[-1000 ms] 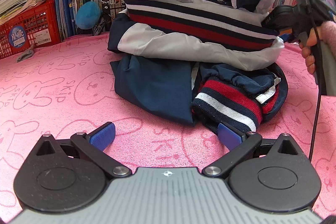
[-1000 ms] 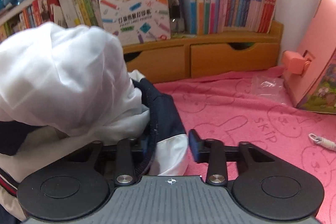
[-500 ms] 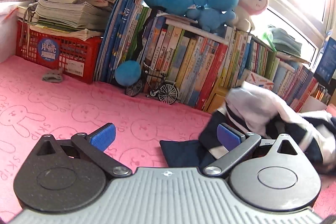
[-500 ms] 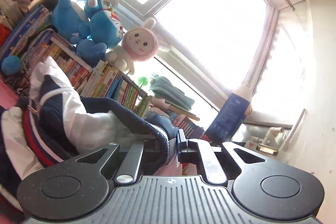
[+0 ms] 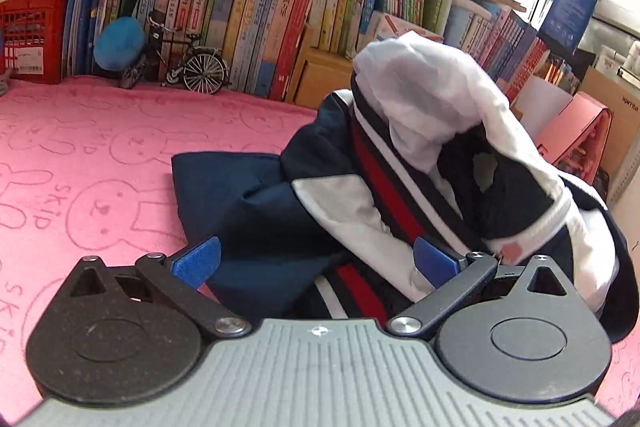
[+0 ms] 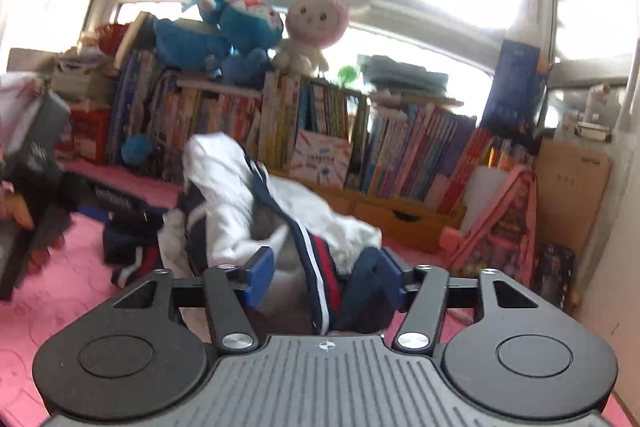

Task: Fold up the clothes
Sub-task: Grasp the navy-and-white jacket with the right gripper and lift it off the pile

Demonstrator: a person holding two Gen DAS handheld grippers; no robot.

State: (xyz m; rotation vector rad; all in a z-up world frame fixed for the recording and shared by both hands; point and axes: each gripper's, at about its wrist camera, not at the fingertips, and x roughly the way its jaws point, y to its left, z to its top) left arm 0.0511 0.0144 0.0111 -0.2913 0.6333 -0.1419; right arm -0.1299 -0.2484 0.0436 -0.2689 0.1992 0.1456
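We see the jacket (image 5: 404, 163) heaped on the pink mat (image 5: 92, 155). Left gripper (image 5: 316, 261) jaws spread wide over its navy edge, not pinching. Right gripper (image 6: 324, 273) jaws opening, striped hem loose between them.

A navy, white and red jacket (image 5: 400, 187) lies bunched in a heap on a pink rabbit-print cloth (image 5: 100, 155), toward the cloth's back edge, close to the row of books. It is not flat: a white panel rises as a rounded hump at the top, with a band of navy, white and red stripes running diagonally beneath it. A flat navy flap spreads out from the heap's left side onto the cloth. Ribbed striped trim in red, white and navy shows at the near side of the heap. In the blurred right wrist view, a striped edge of the jacket (image 6: 312, 267) trails toward the camera.
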